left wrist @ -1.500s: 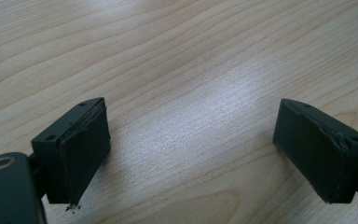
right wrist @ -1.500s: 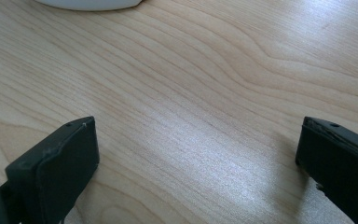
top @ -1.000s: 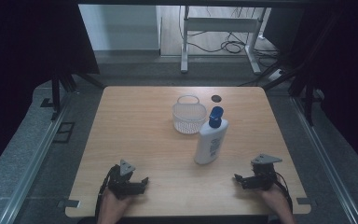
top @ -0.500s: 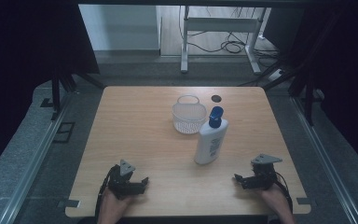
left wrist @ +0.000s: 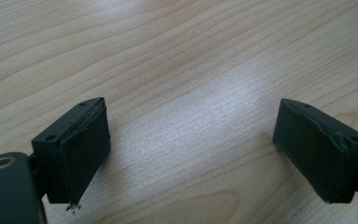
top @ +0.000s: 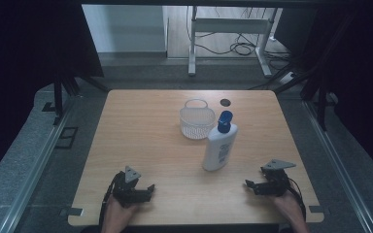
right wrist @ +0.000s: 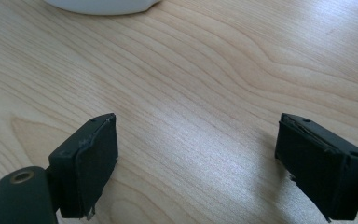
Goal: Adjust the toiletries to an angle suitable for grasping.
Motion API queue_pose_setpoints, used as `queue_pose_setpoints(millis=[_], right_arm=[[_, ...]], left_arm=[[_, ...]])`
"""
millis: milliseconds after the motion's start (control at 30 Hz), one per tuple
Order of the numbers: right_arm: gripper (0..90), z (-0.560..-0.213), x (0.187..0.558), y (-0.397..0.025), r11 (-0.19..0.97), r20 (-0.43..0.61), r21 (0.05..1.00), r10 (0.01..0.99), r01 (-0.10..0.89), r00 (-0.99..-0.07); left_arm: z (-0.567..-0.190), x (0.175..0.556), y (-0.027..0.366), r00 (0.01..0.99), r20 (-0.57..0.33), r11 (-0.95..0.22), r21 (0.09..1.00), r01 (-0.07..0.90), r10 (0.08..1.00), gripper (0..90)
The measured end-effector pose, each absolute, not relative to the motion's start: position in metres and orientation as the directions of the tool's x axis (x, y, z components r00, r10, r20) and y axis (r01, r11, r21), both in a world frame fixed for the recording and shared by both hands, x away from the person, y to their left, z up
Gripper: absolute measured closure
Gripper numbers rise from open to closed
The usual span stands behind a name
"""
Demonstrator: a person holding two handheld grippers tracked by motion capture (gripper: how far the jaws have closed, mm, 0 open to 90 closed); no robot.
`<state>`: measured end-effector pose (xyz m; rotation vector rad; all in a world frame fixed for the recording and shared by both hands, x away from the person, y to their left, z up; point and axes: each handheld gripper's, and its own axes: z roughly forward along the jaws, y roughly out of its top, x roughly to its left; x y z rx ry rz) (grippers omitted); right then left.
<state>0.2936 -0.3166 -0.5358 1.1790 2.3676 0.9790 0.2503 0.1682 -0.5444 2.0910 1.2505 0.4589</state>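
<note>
A white bottle (top: 220,148) with a blue cap (top: 225,118) stood upright near the middle of the table (top: 141,126), a little right of centre. Just behind it and to its left sat a small white mesh basket (top: 197,122) with its handle up, close to the bottle but apparently not touching it. A small dark hole (top: 225,102) marked the tabletop behind the basket.

The right gripper (top: 252,185) rested near the table's front edge, right of the bottle and apart from it, its jaws spread wide over bare wood with nothing between them. In the right gripper view, the bottle's white base (right wrist: 103,5) showed at the top edge. The left gripper (top: 146,188) lay near the front edge on the left, well apart from both things, its jaws also spread and empty.

The bottle was tall and narrow at the base, so a push from one jaw before the other closed would likely tip it, probably toward the basket. A grip high near the cap could let it swing or slip.
</note>
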Motion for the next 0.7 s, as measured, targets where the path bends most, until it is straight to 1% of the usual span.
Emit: queue_pose_setpoints(millis=[400,700], right_arm=[[13.3,-0.525,0.297,-0.313,0.428,0.013,0.718,0.780,0.549,-0.626],[14.6,-0.511,0.306,-0.308,0.400,0.055,0.731,0.773,0.553,-0.632]], left_arm=[[-0.544,0.250,0.168,0.483,-0.031,-0.333,0.686,0.647,0.875,10.6],[-0.544,0.250,0.168,0.479,-0.031,-0.330,0.686,0.648,0.877,10.6]])
